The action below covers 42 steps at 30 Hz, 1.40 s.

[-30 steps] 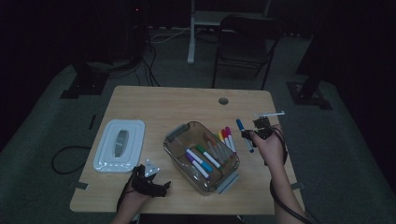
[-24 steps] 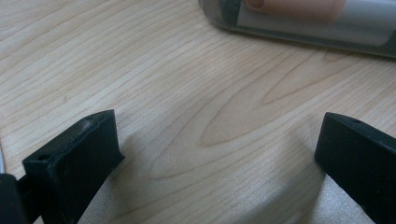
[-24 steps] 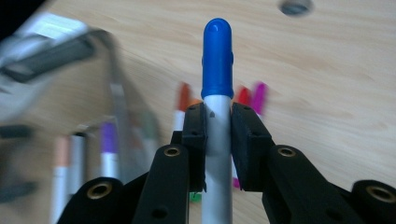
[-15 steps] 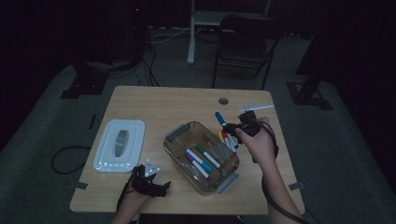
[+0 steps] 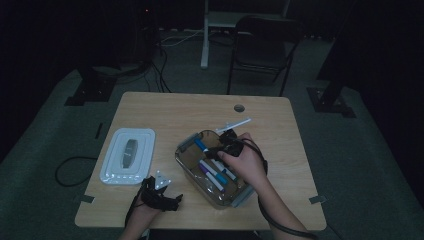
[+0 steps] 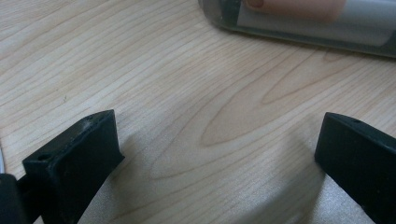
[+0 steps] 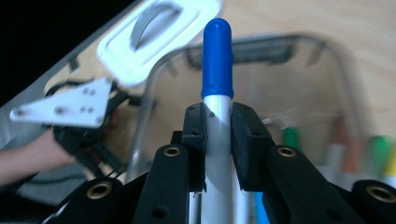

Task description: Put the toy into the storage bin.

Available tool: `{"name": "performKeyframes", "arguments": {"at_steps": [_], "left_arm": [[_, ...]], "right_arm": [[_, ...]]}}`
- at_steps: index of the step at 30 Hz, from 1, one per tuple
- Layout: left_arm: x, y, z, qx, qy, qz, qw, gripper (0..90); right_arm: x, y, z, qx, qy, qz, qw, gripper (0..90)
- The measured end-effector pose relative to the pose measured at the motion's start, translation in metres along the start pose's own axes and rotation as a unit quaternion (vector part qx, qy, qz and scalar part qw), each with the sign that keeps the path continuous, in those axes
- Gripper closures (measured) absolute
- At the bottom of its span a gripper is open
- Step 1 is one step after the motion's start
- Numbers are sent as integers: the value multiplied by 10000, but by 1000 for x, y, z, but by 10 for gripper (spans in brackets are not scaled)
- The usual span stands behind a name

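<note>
From the high view, the right gripper (image 5: 223, 146) carries a blue-capped marker (image 5: 201, 145) over the clear bin (image 5: 186, 159) on the worktop (image 5: 165, 110); the left gripper (image 5: 167, 199) rests near the white lid (image 5: 114, 170).

In the left gripper view its fingers (image 6: 74, 158) stand wide apart, empty, above bare wood.

In the right gripper view the fingers (image 7: 246, 135) pinch the marker's (image 7: 217, 56) barrel. The step looks like dropping it in: next, lower and release.

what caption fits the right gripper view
Right gripper clamps a blue-capped marker above the clear bin.
</note>
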<state>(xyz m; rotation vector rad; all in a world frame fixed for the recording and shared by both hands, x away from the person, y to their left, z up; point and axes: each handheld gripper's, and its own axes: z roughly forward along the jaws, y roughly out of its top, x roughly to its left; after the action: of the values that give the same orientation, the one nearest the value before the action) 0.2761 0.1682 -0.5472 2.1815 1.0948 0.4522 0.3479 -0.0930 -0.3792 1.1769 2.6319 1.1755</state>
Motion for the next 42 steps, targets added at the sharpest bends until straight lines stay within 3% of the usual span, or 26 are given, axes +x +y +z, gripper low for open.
{"name": "performKeyframes", "arguments": {"at_steps": [5,15,16,21,22,31,32,34,37,38,40,42], "left_arm": [[0,0,0,-8,0,-7,10000,6],[0,0,0,-8,2,-4,10000,6],[0,0,0,-3,0,-4,10000,6],[0,0,0,-3,-2,-5,10000,6],[0,0,0,-3,1,-2,10000,6],[0,0,0,-7,4,-8,10000,6],[0,0,0,-8,5,-10,10000,6],[0,0,0,1,7,0,10000,6],[0,0,0,-5,5,-4,10000,6],[0,0,0,-8,5,-8,10000,6],[0,0,0,-8,6,-7,10000,6],[0,0,0,-2,2,-2,10000,6]], "right_arm": [[9,-6,28,360,193,-52,9992,765],[11,-13,63,930,216,-17,9954,766],[10,-17,73,1115,281,-20,9934,766],[6,-21,85,1365,321,-1,9901,765],[5,-23,89,1499,366,26,9880,765],[1,-28,101,1808,356,53,9829,764],[0,-29,105,1933,386,61,9804,762],[0,-30,107,2020,389,59,9786,754],[-1,-31,107,2017,411,45,9786,729],[-1,-30,105,1887,402,8,9812,709],[-2,-29,103,1833,358,-46,9824,704],[-3,-24,94,1576,325,-144,9869,665]]}}
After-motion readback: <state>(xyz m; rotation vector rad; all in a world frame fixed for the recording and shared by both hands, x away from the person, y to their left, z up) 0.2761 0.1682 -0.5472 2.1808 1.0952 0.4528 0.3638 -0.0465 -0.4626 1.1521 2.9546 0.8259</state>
